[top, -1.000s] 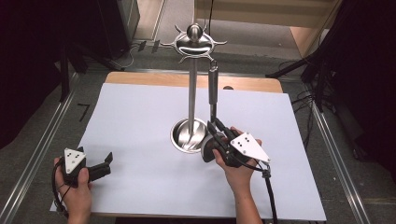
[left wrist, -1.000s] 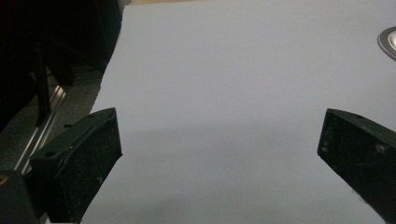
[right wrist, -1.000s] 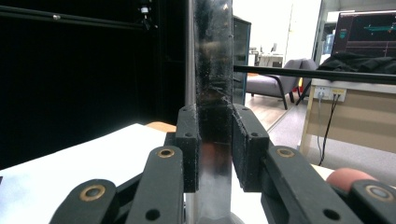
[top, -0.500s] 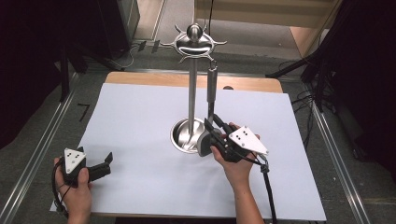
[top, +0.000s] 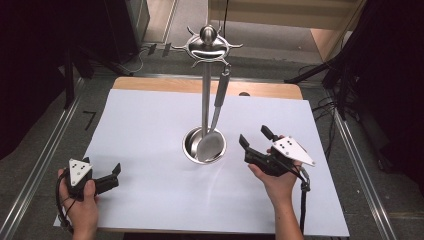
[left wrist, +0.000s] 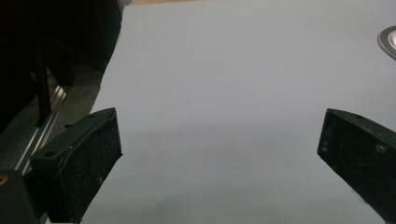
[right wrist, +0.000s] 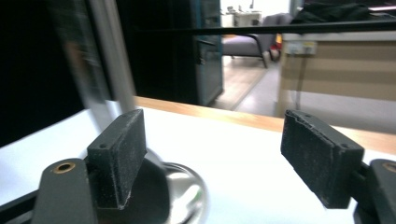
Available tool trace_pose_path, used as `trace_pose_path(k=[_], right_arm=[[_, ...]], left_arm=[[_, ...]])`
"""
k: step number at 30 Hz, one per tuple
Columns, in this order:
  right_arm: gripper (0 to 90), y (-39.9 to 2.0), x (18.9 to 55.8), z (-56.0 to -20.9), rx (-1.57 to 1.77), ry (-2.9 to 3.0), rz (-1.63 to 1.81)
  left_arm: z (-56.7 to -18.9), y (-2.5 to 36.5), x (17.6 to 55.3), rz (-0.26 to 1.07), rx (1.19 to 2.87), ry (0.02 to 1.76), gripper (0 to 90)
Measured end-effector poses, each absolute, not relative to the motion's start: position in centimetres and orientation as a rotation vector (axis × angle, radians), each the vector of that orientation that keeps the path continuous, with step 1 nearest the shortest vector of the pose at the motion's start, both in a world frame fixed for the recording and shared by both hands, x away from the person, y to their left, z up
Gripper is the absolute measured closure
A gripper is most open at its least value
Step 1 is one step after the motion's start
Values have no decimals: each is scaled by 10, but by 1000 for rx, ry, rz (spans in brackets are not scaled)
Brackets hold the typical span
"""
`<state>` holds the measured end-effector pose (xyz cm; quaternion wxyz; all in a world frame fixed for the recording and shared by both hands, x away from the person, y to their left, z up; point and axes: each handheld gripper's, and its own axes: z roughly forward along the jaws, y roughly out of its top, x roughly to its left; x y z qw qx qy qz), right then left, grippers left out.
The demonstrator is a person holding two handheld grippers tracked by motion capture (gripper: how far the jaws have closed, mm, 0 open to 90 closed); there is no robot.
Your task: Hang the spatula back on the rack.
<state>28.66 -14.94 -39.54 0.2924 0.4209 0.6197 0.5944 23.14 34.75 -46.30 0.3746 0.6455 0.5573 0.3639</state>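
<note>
Ladle [top: 212, 145] hangs from steel stand [top: 206, 75], bowl in stand's base dish, probably touching it. Right gripper [top: 255, 141] just right of base, jaws just opened, empty. Left gripper [top: 111, 176] well left of base, jaws spread, empty.

No legible text, label, brand or number anywhere

Stand [top: 205, 90]: polished metal, mirror-glossy on the round base and the ornamental top. Ladle [top: 212, 142]: shiny metal bowl, handle of duller grey finish. Table sheet [top: 150, 130]: white, matt, smooth, paper-like. Table edge [top: 165, 86] beyond the sheet: light wood, smooth. Right gripper [top: 255, 141]: black matt plastic body; pads [right wrist: 116, 156] black, grainy and rough. Left gripper [top: 111, 176]: same matt black, pads [left wrist: 86, 158] speckled and coarse. Plates on top of both grippers: pale grey, flat, matt.
</note>
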Motion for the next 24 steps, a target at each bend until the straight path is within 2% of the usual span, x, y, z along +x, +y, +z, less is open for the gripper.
trace_pose_path(k=[12, 24], right_arm=[[192, -209, 282, -415, 1302, 1604, 1405], [144, -270, 259, -443, 1485, 1601, 1286]], left_arm=[[-463, 348, 231, 932, 1649, 1427, 2], [-463, 348, 231, 932, 1646, 1428, 2]])
